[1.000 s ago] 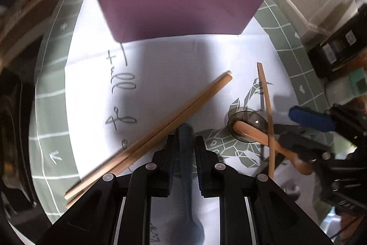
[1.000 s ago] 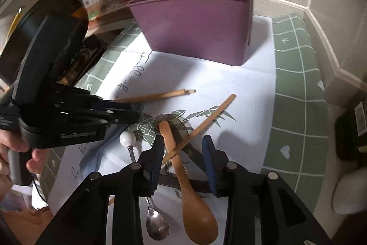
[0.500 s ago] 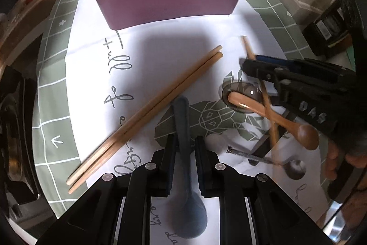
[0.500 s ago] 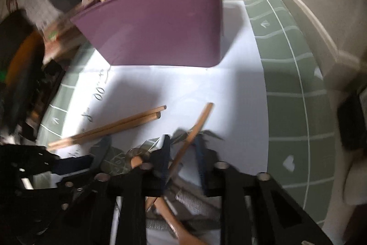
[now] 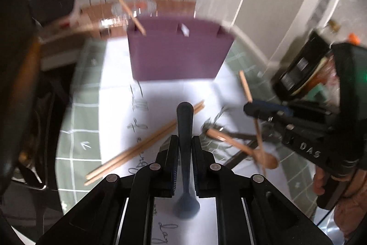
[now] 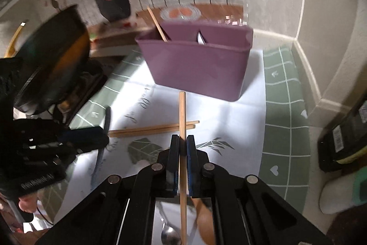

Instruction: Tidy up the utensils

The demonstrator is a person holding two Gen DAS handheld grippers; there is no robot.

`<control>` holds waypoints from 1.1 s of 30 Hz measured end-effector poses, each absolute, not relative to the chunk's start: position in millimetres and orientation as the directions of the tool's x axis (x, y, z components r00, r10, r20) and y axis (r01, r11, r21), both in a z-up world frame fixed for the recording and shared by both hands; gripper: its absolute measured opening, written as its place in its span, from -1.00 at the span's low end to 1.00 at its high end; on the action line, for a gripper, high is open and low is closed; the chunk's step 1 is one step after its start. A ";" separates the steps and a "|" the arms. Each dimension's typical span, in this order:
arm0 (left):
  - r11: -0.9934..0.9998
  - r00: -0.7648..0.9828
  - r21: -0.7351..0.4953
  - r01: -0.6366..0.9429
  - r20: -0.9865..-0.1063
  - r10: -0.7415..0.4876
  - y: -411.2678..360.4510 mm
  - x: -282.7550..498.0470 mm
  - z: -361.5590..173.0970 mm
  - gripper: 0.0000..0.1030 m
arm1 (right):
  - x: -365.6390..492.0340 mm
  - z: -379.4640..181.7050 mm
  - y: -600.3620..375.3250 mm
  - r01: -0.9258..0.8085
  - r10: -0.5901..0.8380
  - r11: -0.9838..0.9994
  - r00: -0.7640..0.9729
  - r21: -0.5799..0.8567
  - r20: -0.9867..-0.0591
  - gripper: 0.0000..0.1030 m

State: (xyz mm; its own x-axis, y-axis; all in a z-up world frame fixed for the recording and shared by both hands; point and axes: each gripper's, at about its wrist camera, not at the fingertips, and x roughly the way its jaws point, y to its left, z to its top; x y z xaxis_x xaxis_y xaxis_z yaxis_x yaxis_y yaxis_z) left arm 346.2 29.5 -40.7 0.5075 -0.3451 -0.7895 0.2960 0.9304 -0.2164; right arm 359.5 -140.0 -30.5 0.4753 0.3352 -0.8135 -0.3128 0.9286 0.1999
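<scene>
My left gripper [image 5: 184, 144] is shut on a dark blue spoon [image 5: 184, 121], lifted above the white paper, handle pointing at the purple divided holder [image 5: 179, 54]. My right gripper [image 6: 182, 144] is shut on a single wooden chopstick [image 6: 182, 111], raised and pointing at the holder [image 6: 199, 66]. One chopstick [image 6: 157, 23] stands in the holder's left compartment. A pair of chopsticks [image 6: 151, 129] lies on the paper. A wooden spoon [image 5: 243, 147] and a metal spoon [image 6: 169, 233] lie below my right gripper.
The white paper [image 6: 229, 121] lies on a green grid mat [image 6: 284, 130]. A dark pan [image 6: 52, 56] sits at the left. Black boxes [image 6: 344, 137] stand at the right by the wall corner.
Both grippers have lifted their utensils off the paper and tilted up toward the holder. The right gripper closed on the single chopstick and raised it.
</scene>
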 end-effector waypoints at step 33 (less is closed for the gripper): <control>0.925 0.328 -0.257 0.280 -0.880 -0.344 38.9 351.7 -50.0 -0.17 | 350.3 0.8 -129.4 -0.348 0.280 0.932 0.517 0.100 -0.809 -0.91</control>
State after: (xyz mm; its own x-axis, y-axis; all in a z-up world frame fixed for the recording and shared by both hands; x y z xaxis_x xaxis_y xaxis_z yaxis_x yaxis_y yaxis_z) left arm 351.7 38.9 -50.0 0.3279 -0.3441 -0.8798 0.2804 0.9248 -0.2572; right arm 350.3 -129.4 0.8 0.5174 0.2795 -0.8088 -0.3479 0.9322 0.0997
